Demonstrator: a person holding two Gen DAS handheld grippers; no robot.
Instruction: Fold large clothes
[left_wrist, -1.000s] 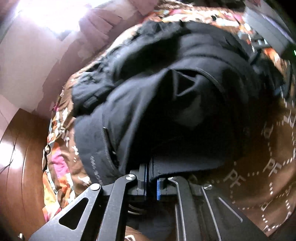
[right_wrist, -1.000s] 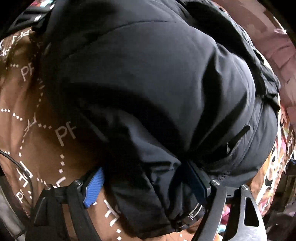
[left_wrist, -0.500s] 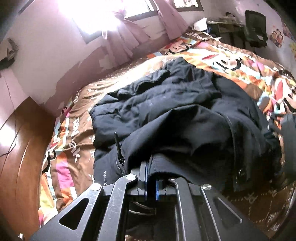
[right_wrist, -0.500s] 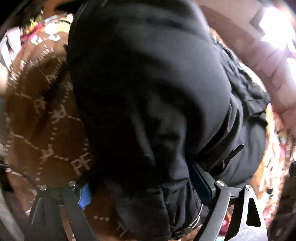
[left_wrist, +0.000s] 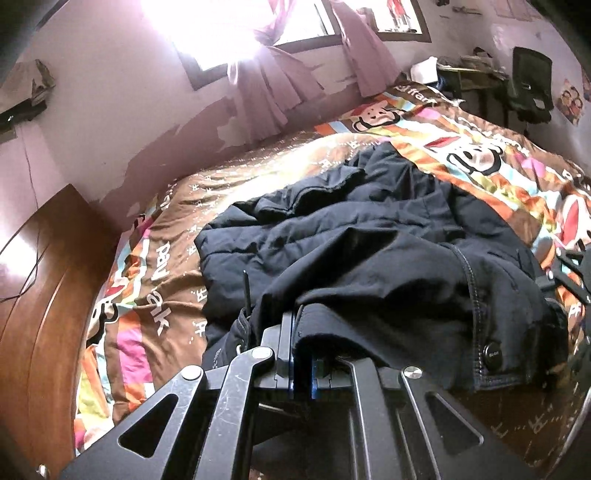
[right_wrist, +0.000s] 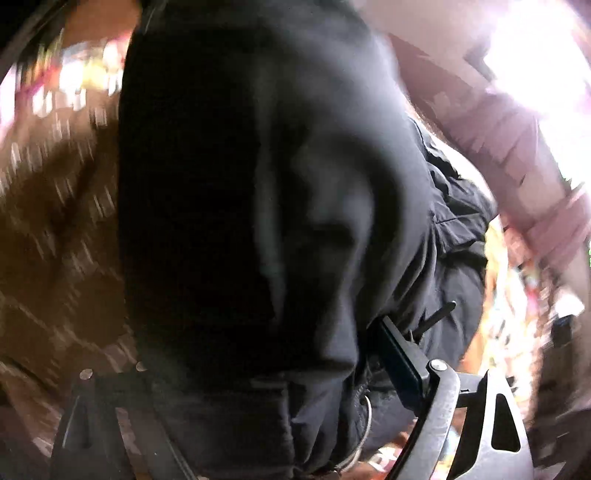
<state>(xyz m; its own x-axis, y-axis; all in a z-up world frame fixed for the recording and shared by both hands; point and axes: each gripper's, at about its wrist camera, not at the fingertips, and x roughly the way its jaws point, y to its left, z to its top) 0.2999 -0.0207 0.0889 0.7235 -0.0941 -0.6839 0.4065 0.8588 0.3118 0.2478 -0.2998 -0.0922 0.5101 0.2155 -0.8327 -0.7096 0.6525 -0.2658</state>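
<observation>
A large black padded jacket (left_wrist: 369, 258) lies crumpled on the patterned bedcover (left_wrist: 166, 277). My left gripper (left_wrist: 301, 332) is shut on a thin edge of the jacket, near its hem, and holds that edge lifted off the bed. In the blurred right wrist view a thick fold of the jacket (right_wrist: 240, 184) fills the wide gap of my right gripper (right_wrist: 255, 362). Its right pad (right_wrist: 399, 362) presses the fold's side, while cloth mostly hides the left finger. A dark part of the right gripper (left_wrist: 569, 273) shows at the jacket's far right edge.
The bed runs back to a peeling pink wall under a bright window (left_wrist: 240, 29) with mauve curtains (left_wrist: 266, 85). A brown wooden panel (left_wrist: 44, 295) stands to the left of the bed. A dark chair (left_wrist: 528, 81) and cluttered shelves stand at the back right.
The left gripper has risen and drawn back with the jacket edge, so the bed and window came into view. The right gripper has risen with the thick fold, and its view is now blurred.
</observation>
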